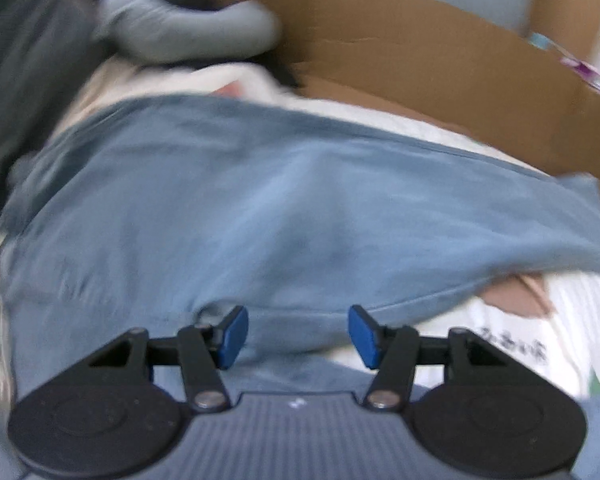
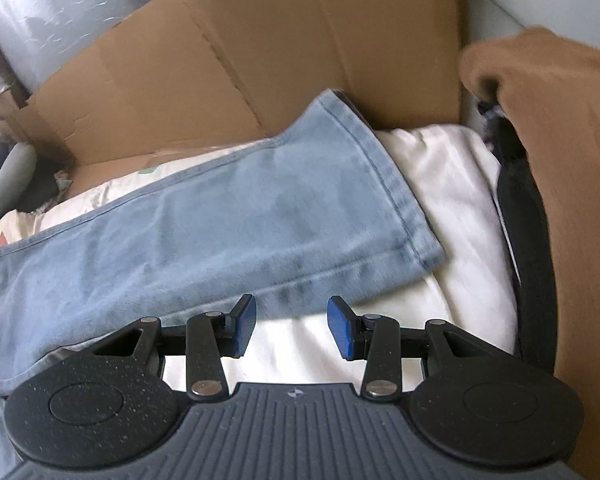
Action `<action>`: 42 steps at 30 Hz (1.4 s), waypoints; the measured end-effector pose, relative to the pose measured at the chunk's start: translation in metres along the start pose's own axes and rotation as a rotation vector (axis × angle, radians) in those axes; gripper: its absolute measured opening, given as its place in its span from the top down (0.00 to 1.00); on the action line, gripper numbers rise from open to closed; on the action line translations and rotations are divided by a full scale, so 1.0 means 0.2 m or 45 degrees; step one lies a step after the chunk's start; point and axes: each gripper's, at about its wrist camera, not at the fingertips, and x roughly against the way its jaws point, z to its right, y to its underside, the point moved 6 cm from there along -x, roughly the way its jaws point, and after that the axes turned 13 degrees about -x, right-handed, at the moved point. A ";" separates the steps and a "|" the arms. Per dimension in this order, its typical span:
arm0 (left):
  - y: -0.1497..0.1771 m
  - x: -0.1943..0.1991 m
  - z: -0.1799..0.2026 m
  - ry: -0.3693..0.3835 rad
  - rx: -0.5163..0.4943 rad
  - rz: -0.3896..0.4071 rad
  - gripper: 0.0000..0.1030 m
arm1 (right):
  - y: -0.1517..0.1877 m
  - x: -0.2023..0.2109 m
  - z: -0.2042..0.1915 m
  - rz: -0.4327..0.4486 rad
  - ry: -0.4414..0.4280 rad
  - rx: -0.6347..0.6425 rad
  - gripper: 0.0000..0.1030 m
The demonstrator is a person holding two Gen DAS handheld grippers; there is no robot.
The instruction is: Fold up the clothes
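Observation:
A pair of light blue jeans (image 1: 260,208) lies spread across a white cloth in the blurred left wrist view. My left gripper (image 1: 298,336) hovers over the jeans' near edge, its blue pads (image 1: 232,336) apart with nothing pinched between them. In the right wrist view one jeans leg (image 2: 260,216) runs from lower left to its stitched hem (image 2: 384,184) at upper right. My right gripper (image 2: 292,328) stands open just off the leg's near edge, above the white cloth (image 2: 440,200), and holds nothing.
A flattened cardboard box (image 2: 260,48) (image 1: 420,60) stands behind the jeans. A brown garment (image 2: 560,160) and a black strap (image 2: 528,216) crowd the right side. A grey garment (image 1: 188,28) lies at the back left. A plastic-wrapped roll (image 2: 48,12) stands far left.

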 end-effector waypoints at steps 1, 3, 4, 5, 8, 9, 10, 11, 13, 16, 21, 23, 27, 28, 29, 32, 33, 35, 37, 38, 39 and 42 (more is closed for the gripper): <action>0.01 0.00 0.00 -0.012 -0.017 0.002 0.45 | 0.01 0.00 0.02 -0.001 0.007 -0.011 0.55; 0.03 -0.01 -0.02 -0.058 -0.052 -0.001 0.45 | 0.02 0.00 0.04 0.000 0.014 -0.034 0.55; 0.04 -0.02 -0.02 -0.056 -0.049 -0.014 0.45 | 0.02 0.00 0.06 0.000 0.018 -0.046 0.55; 0.05 -0.04 -0.03 -0.044 -0.037 -0.032 0.45 | 0.03 0.00 0.07 -0.002 0.021 -0.049 0.55; 0.09 -0.08 -0.04 -0.050 -0.030 -0.055 0.45 | 0.03 -0.01 0.10 0.000 0.031 -0.063 0.55; 0.11 -0.10 -0.04 -0.046 -0.025 -0.059 0.45 | 0.03 -0.02 0.10 0.002 0.030 -0.072 0.55; 0.12 -0.11 -0.05 -0.037 -0.017 -0.061 0.45 | 0.04 -0.02 0.11 0.004 0.030 -0.079 0.55; 0.13 -0.12 -0.05 -0.020 0.000 -0.059 0.45 | 0.04 -0.03 0.11 0.008 0.033 -0.081 0.55; 0.14 -0.13 -0.05 0.012 0.027 -0.047 0.45 | 0.05 -0.05 0.13 0.007 0.027 -0.102 0.55; 0.14 -0.14 -0.05 0.036 0.037 -0.018 0.45 | 0.06 -0.08 0.15 0.018 -0.006 -0.160 0.52; 0.10 -0.15 -0.06 0.091 0.111 0.040 0.45 | 0.03 -0.11 0.19 0.075 -0.056 -0.267 0.48; 0.09 -0.15 -0.07 0.109 0.142 0.062 0.45 | 0.01 -0.12 0.20 0.111 -0.069 -0.299 0.48; 0.08 -0.18 -0.10 0.128 0.212 0.070 0.57 | -0.01 -0.13 0.25 0.149 -0.079 -0.373 0.50; 0.08 -0.19 -0.11 0.124 0.230 0.066 0.66 | -0.02 -0.13 0.26 0.161 -0.081 -0.384 0.58; 0.08 -0.19 -0.12 0.120 0.252 0.065 0.76 | -0.02 -0.13 0.26 0.173 -0.073 -0.382 0.73; 0.09 -0.18 -0.17 0.112 0.297 0.066 0.92 | -0.06 -0.09 0.24 0.211 -0.066 -0.363 0.96; 0.08 -0.18 -0.17 0.109 0.302 0.069 0.94 | -0.07 -0.08 0.24 0.221 -0.070 -0.353 0.98; 0.08 -0.17 -0.18 0.104 0.304 0.078 0.97 | -0.11 -0.05 0.21 0.248 -0.075 -0.313 0.99; 0.07 -0.15 -0.19 0.096 0.296 0.086 0.97 | -0.14 -0.01 0.16 0.280 -0.064 -0.255 0.99; 0.06 -0.14 -0.19 0.092 0.292 0.090 0.97 | -0.16 0.01 0.14 0.295 -0.061 -0.235 0.99; 0.05 -0.13 -0.19 0.089 0.291 0.093 0.98 | -0.17 0.03 0.12 0.311 -0.059 -0.221 0.99; 0.03 -0.12 -0.20 0.079 0.302 0.104 0.98 | -0.21 0.08 0.07 0.346 -0.049 -0.200 0.99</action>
